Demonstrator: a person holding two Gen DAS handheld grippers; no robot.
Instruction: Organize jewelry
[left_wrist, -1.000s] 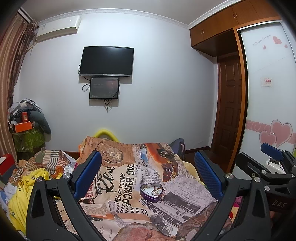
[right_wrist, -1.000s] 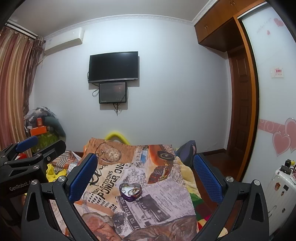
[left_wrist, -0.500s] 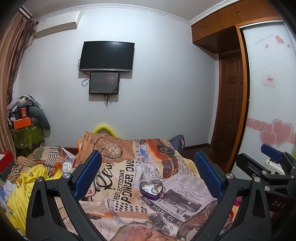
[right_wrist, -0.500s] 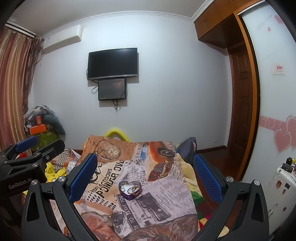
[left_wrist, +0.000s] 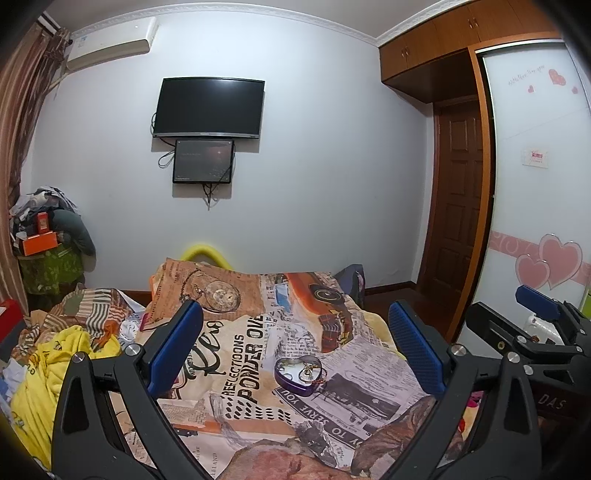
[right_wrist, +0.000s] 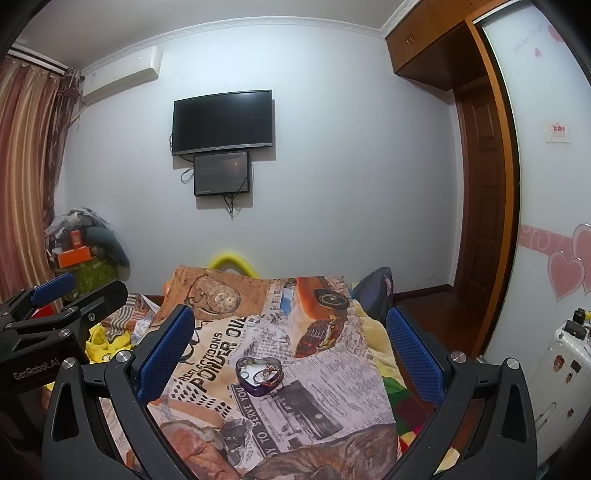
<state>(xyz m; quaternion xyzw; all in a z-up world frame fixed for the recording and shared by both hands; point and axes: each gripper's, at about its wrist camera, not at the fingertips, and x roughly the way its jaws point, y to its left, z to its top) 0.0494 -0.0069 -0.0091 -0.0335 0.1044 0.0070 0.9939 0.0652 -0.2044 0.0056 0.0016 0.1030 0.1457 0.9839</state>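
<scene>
A purple heart-shaped jewelry tin (left_wrist: 300, 376) lies open on a newspaper-print blanket (left_wrist: 236, 347) on the bed, with small gold pieces inside; it also shows in the right wrist view (right_wrist: 259, 376). My left gripper (left_wrist: 295, 347) is open and empty, held above and short of the tin. My right gripper (right_wrist: 290, 347) is open and empty too, at a similar distance. Each gripper shows at the edge of the other's view: the right one (left_wrist: 535, 325) and the left one (right_wrist: 55, 306).
Yellow clothes (left_wrist: 55, 365) and striped fabric (left_wrist: 92, 306) are piled on the bed's left. A white suitcase (right_wrist: 554, 369) stands at the right. A wardrobe with heart decals (left_wrist: 546, 258), a wooden door (left_wrist: 461, 206) and a wall TV (left_wrist: 208, 107) lie beyond.
Both grippers have tilted slightly, so the room and tin shift a little in view. Both jaws stay open and the tin has not moved on the blanket.
</scene>
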